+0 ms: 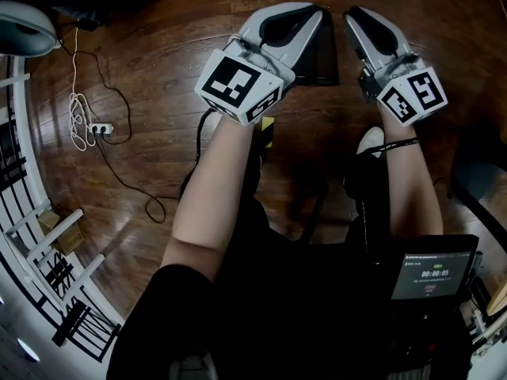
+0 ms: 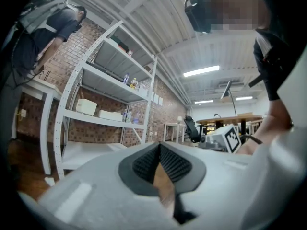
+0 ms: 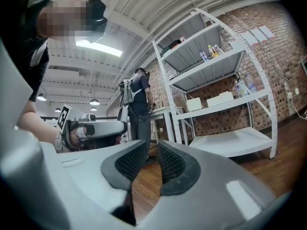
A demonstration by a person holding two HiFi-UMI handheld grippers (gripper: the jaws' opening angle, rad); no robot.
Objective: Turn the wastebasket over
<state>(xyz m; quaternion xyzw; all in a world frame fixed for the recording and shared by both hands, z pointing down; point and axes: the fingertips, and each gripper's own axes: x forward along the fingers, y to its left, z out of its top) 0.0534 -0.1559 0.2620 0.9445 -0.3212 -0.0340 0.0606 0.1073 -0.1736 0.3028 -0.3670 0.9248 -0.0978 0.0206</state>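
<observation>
A white rack (image 1: 47, 236) runs along the left edge of the wooden floor (image 1: 158, 46). Just right of it, a white cable (image 1: 78, 113) lies coiled beside a power strip (image 1: 101, 129), and a thin black cord trails off toward the near side.

The left gripper (image 1: 297, 14) is held out level at far centre on a bare forearm (image 1: 210, 196). Its own view shows the ribbed pads (image 2: 144, 164) pressed together at the tips. Nothing is pinched between them, and only floor shows through the small gap lower down.

The wastebasket (image 1: 321, 54) is a dark shape on the floor at the far side. It touches the right flank of the left gripper, which partly covers it, and it sits in the gap between the two tools. Whether it stands upright or upside down cannot be told.

The right gripper (image 1: 360, 18) is just right of the wastebasket and also points level. Its pads (image 3: 128, 163) are spread a little, with only bare floor between them, and they grip nothing.

Beyond the jaws, the right gripper view shows a second person (image 3: 139, 104) standing by white shelves (image 3: 216, 66) against a brick wall.

At the near right of the head view, a small screen (image 1: 432, 275) hangs in front of the wearer's dark clothing.
</observation>
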